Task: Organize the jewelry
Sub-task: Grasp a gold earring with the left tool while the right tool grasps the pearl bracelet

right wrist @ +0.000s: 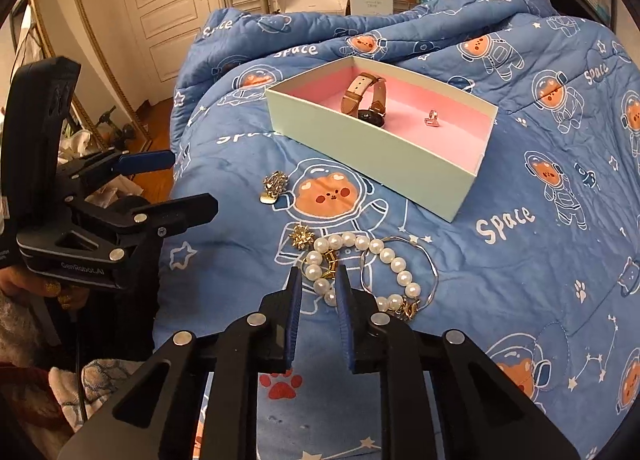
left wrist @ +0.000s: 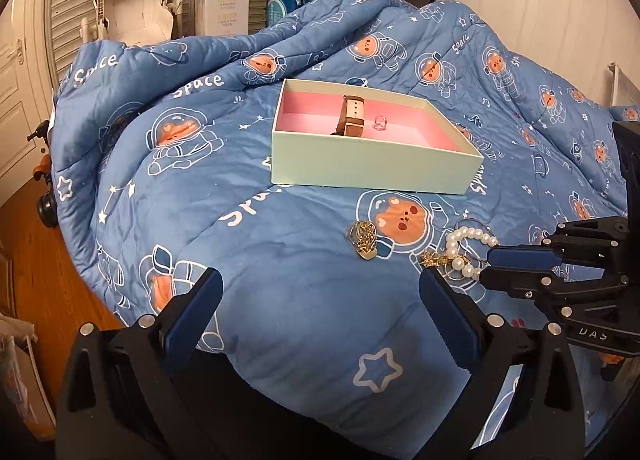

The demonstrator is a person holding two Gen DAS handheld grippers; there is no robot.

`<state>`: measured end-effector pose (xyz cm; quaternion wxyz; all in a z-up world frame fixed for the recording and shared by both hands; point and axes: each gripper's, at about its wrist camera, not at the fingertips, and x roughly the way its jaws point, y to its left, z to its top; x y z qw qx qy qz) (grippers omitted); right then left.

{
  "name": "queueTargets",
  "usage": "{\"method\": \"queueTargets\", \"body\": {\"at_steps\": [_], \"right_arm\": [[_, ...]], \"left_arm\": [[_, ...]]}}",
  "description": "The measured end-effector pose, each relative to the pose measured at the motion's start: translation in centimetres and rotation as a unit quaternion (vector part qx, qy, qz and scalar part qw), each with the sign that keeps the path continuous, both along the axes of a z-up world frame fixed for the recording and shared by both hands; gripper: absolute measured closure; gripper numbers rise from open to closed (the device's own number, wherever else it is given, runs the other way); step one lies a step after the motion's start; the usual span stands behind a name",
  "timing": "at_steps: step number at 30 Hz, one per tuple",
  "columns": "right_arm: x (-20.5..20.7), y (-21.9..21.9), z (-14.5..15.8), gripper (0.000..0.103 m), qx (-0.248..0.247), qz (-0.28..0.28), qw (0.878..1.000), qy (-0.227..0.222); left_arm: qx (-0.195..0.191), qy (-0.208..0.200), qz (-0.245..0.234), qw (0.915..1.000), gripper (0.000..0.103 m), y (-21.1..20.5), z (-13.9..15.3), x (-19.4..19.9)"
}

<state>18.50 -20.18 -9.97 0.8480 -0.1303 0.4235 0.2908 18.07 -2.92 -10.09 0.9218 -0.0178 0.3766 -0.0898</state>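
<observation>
left gripper [left wrist: 320, 292]: my fingers wide apart, holding nothing, hovering over the quilt [left wrist: 280, 260] on the bed; seen from the right wrist camera it sits off the bed's left side [right wrist: 172, 185].
gold charm cluster [right wrist: 274, 185]: loose on the quilt, left of the bear print, in front of the box, apart from the other pieces.
gold flower piece [right wrist: 301, 239]: on the quilt, just beside the pearls' left end.
pearl bracelet [right wrist: 362, 260]: loop lying flat on the quilt, well in front of the box; a small gold clasp piece [right wrist: 330, 264] sits inside the loop.
right gripper [right wrist: 318, 292]: my fingers narrowed but not closed, straddling the near-left part of the pearl loop, a few beads between them; can't tell if the pads touch the beads yet.
thin bangle [right wrist: 420, 256]: overlaps the right side of the pearl loop.
box [right wrist: 400, 167]: pale green, open, pink inside, further back on the quilt.
watch [right wrist: 366, 99]: in the box, left part, tan strap arched up.
ring [right wrist: 432, 117]: in the box, right of the watch, not touching it.
</observation>
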Motion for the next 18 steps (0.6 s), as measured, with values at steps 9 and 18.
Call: {"method": "queueTargets", "body": {"at_steps": [9,18], "right_arm": [[-0.1,1.4,-1.3,0.090,-0.075,0.068,0.995,-0.013],[-0.5,0.4,-1.1,0.103,-0.057,0.045,0.997,-0.009]], "left_arm": [[-0.001,0.005,-0.005,1.0000,0.006,-0.1,-0.3,0.1],[-0.005,0.014,-0.023,0.9996,0.024,-0.6,-0.6,1.3]]}}
